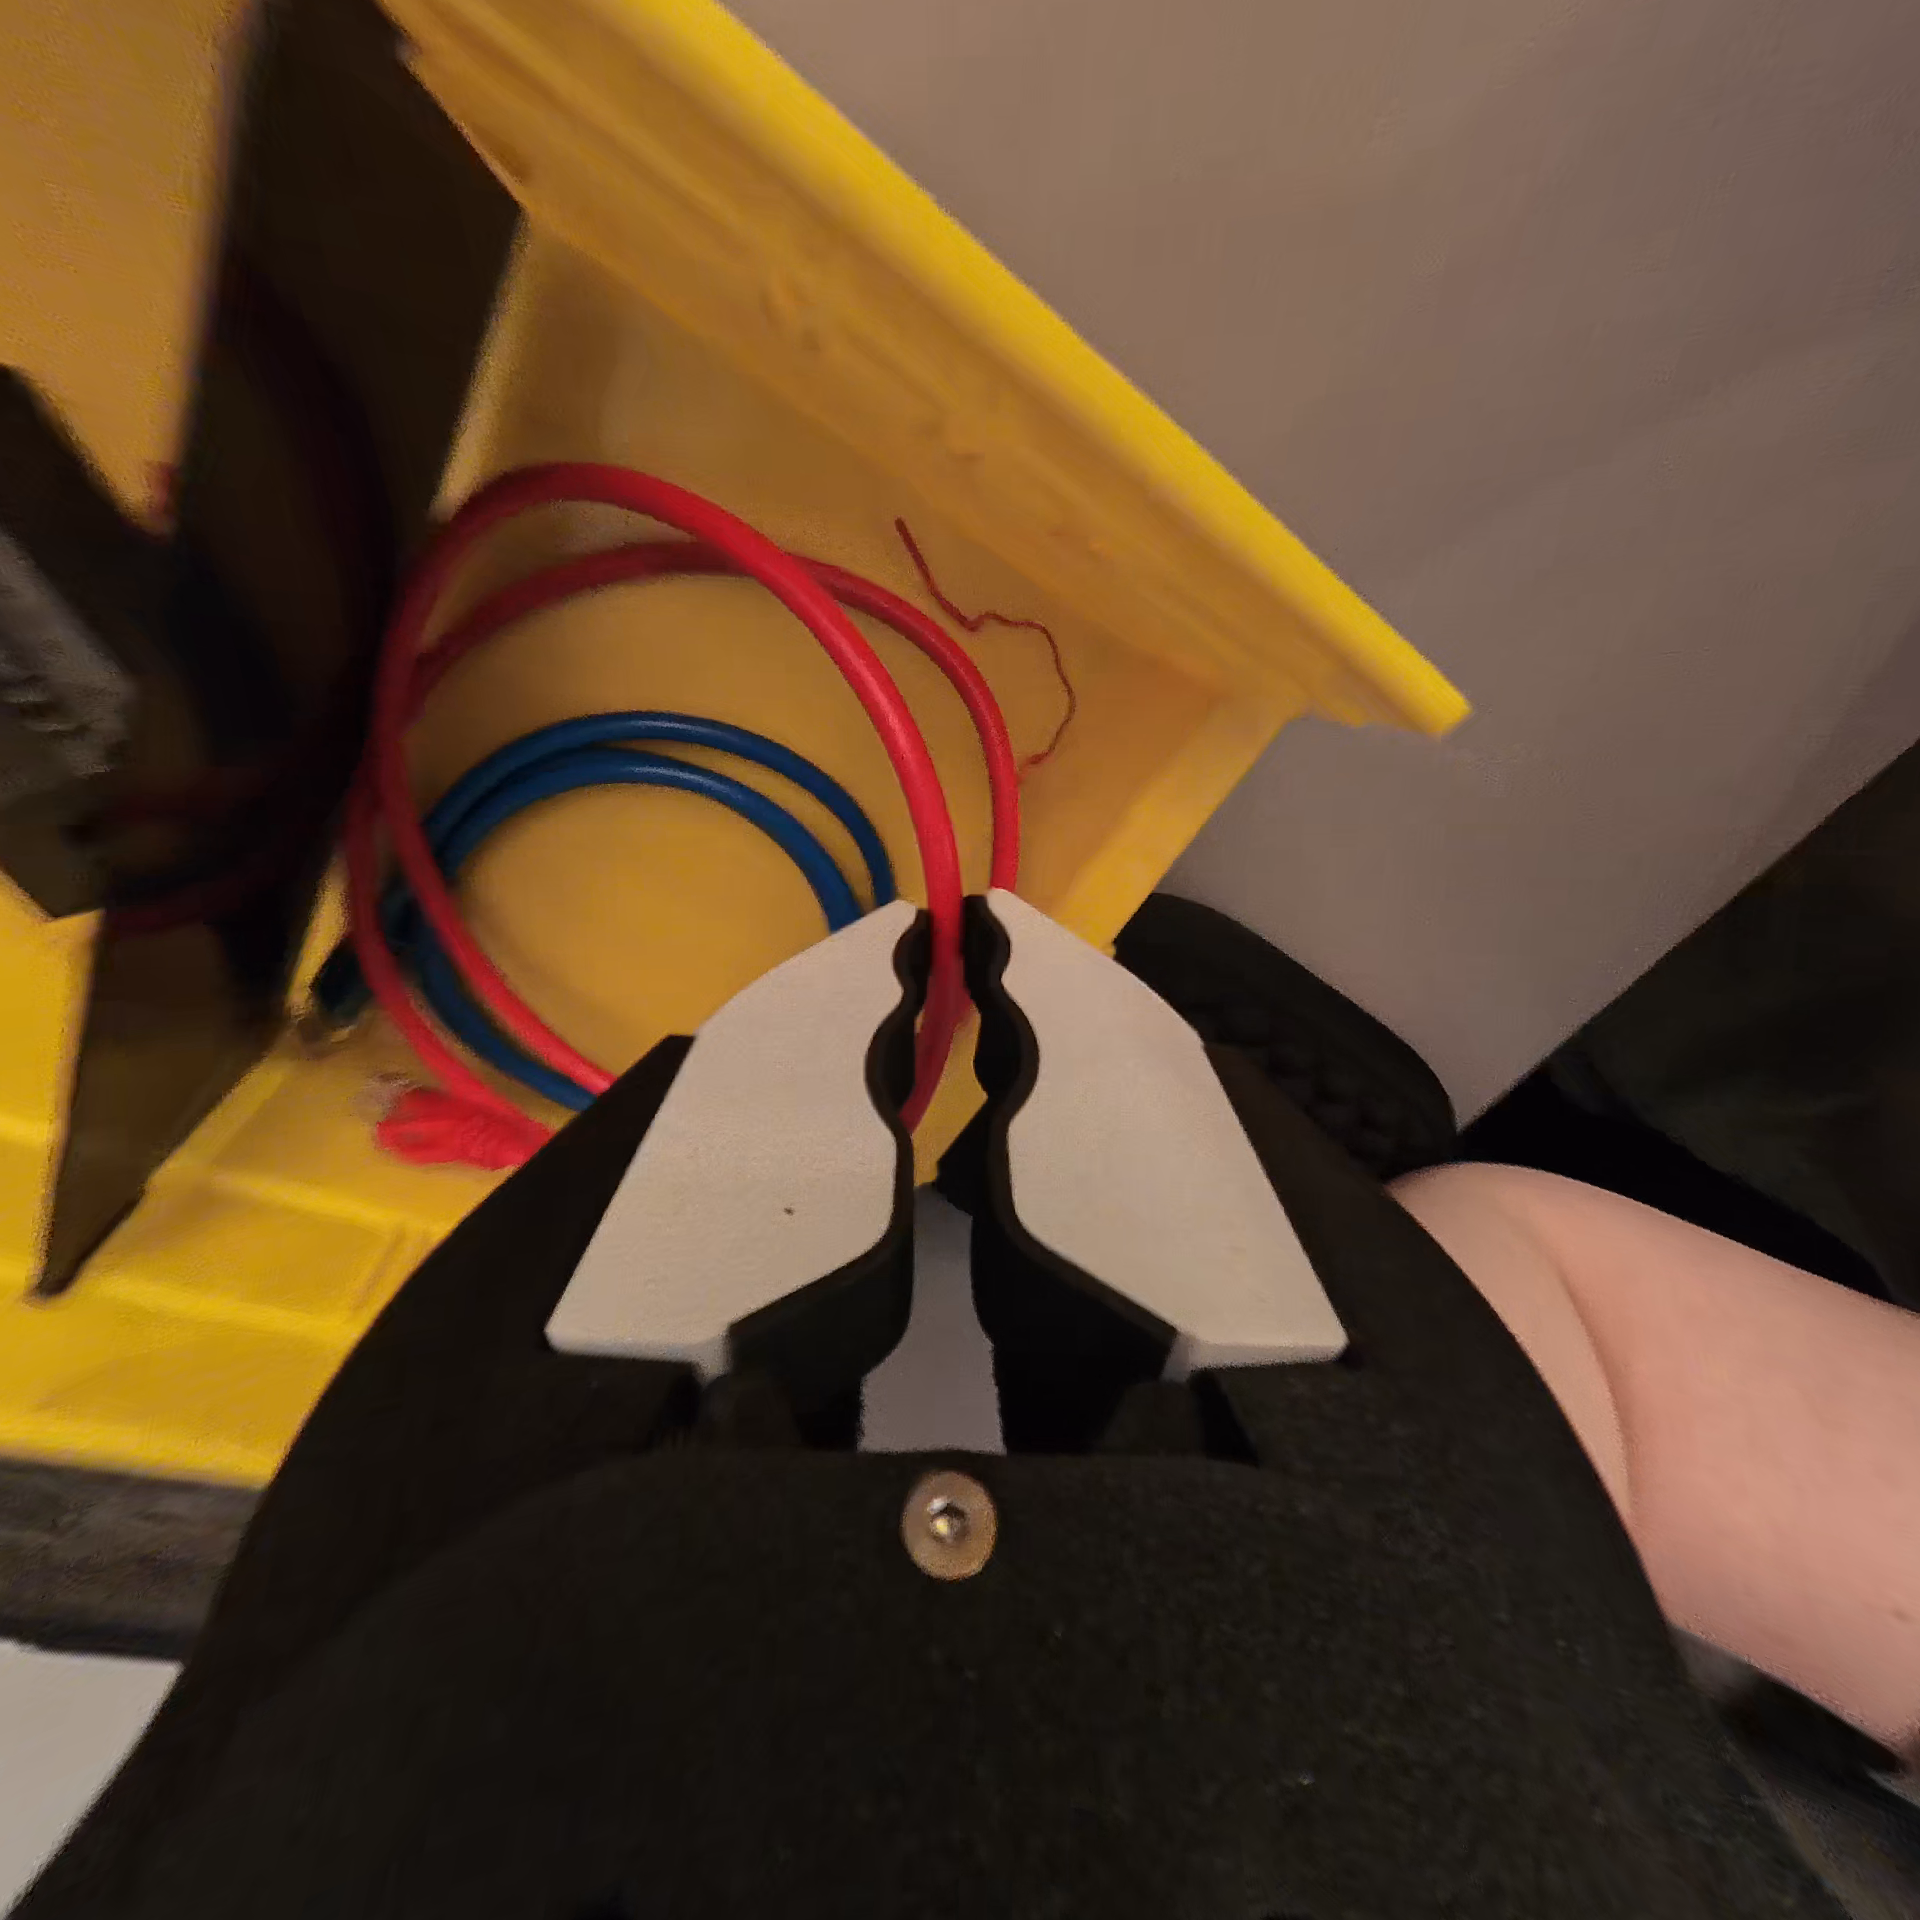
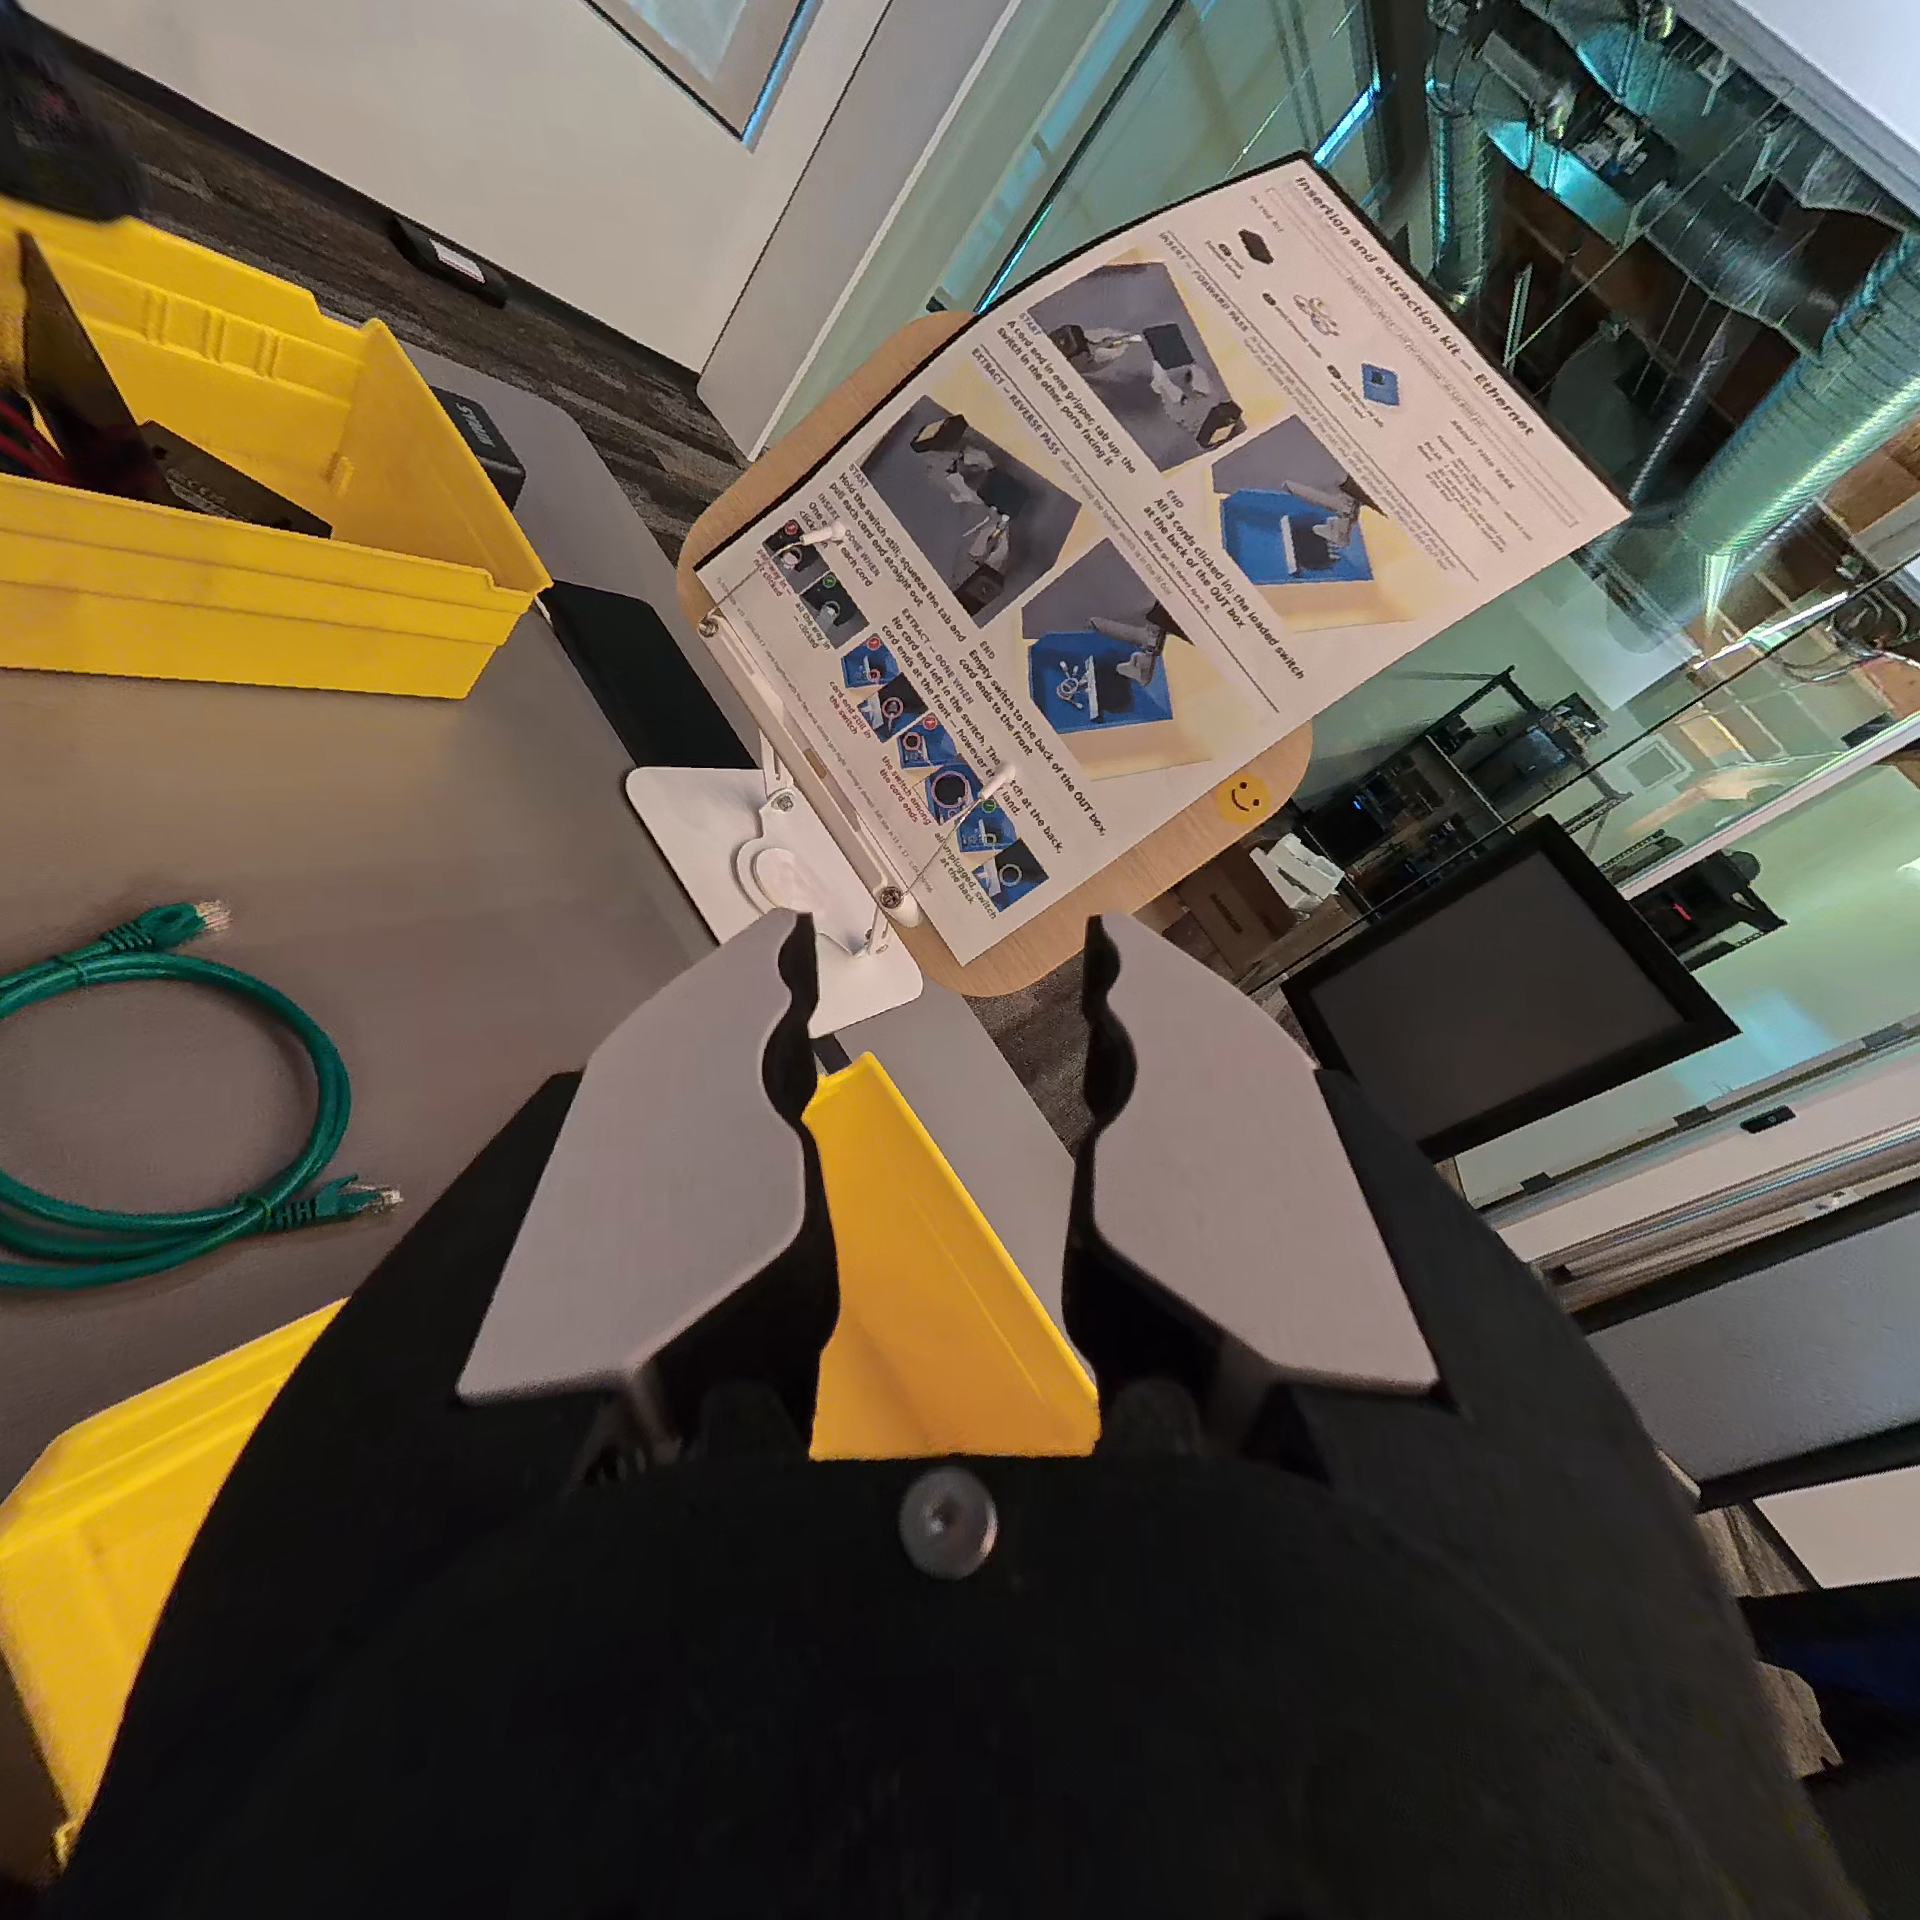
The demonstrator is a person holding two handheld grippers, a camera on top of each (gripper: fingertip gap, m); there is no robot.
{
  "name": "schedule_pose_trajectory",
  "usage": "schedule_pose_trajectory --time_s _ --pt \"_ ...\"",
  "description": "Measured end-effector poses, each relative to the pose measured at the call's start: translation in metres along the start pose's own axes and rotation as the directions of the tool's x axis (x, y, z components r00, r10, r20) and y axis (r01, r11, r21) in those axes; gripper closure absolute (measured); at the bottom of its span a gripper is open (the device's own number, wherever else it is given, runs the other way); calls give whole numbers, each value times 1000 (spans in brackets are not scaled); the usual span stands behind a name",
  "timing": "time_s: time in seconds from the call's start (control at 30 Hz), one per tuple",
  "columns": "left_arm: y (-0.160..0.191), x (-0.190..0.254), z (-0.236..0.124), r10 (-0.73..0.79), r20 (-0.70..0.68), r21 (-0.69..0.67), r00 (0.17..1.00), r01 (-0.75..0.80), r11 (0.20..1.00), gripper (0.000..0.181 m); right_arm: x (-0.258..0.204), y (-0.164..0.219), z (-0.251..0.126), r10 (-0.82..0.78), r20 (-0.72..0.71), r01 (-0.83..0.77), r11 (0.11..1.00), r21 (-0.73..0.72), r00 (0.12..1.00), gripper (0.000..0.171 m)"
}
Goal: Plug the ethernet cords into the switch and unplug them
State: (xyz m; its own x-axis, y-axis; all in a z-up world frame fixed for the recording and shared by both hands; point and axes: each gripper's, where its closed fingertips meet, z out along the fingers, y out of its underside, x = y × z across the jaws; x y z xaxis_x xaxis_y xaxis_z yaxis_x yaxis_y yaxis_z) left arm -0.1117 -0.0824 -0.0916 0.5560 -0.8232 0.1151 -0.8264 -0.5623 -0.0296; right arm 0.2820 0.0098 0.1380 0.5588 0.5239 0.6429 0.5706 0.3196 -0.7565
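In the left wrist view my left gripper [image 1: 940,914] is inside a yellow bin [image 1: 935,343], its jaws nearly closed around a loop of the coiled red ethernet cord [image 1: 644,488]. The cord's red plug [image 1: 447,1127] lies on the bin floor. A coiled blue cord [image 1: 665,738] lies inside the red loops. A blurred black slab [image 1: 312,520] stands at the left in the bin. My right gripper [image 2: 945,935] is open and empty above a second yellow bin [image 2: 935,1299]. A coiled green cord [image 2: 208,1091] lies on the grey table [image 2: 416,810].
The first yellow bin [image 2: 260,582] also shows far left in the right wrist view, with the black slab [image 2: 104,395] in it. An instruction sheet on a stand [image 2: 1039,582] is at the table's far edge, a dark monitor [image 2: 1496,997] beyond. A person's arm [image 1: 1662,1403] is at the right. About 45 centimetres separates my left fingertips from my right.
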Motion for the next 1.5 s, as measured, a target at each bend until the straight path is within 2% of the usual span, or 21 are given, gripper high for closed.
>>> schedule_pose_trajectory --time_s 0.13,0.2,0.27,0.4,0.5,0.63,0.7,0.77,0.83,0.9,1.0,1.1,1.17,1.27,1.37,1.43,1.5 --pt "-10 -14 -56 -18 215 264 976 -40 964 175 0 -3 -3 6 7 -6 1000 25 1000 121" --pt "-14 -10 -87 -65 258 407 964 -47 912 175 1 -6 -6 8 6 -9 999 48 1000 121" --pt "-15 -5 -113 -95 279 485 956 -55 873 174 3 -9 -9 13 3 -13 998 66 1000 121" --pt "-12 -15 -175 -213 445 473 870 -26 881 175 7 -5 -12 25 -3 -25 997 78 1000 121" --pt "-28 5 -236 -201 530 483 824 -98 870 175 13 -1 -16 51 -11 -50 995 89 999 121" --pt "-58 32 -313 -172 659 433 732 -182 883 175 16 -2 -23 81 -3 -80 988 132 997 121" --pt "-80 54 -336 -151 665 434 731 -213 875 175 16 -1 -26 88 -1 -87 986 139 996 122" --pt "-107 79 -341 -102 644 439 758 -257 861 175 19 1 -31 94 -11 -92 986 140 996 122" --pt "-134 101 -328 -30 620 433 784 -309 847 175 21 2 -36 106 -14 -102 983 154 994 121" --pt "-159 112 -300 12 610 422 793 -338 841 175 23 1 -42 120 -12 -116 977 177 993 121" --pt "-192 115 -232 81 593 369 801 -360 857 175 24 2 -48 144 5 -142 970 198 990 121" --pt "-220 112 -160 96 524 374 846 -330 867 175 25 7 -50 159 15 -159 967 197 987 122" --pt "-228 115 -110 116 435 354 893 -289 889 175 23 9 -51 162 28 -165 967 194 986 121" --pt "-236 125 -53 110 314 392 943 -234 890 175 22 10 -52 160 40 -165 967 194 986 121" --pt "-243 140 -28 82 184 502 980 -165 849 175 22 10 -52 164 51 -171 964 202 985 121" --pt "-237 149 -14 83 118 502 989 -132 855 175 23 11 -53 171 55 -179 961 209 984 121" --pt "-229 160 6 101 85 486 991 -129 864 166 24 13 -53 180 57 -188 959 210 982 121"
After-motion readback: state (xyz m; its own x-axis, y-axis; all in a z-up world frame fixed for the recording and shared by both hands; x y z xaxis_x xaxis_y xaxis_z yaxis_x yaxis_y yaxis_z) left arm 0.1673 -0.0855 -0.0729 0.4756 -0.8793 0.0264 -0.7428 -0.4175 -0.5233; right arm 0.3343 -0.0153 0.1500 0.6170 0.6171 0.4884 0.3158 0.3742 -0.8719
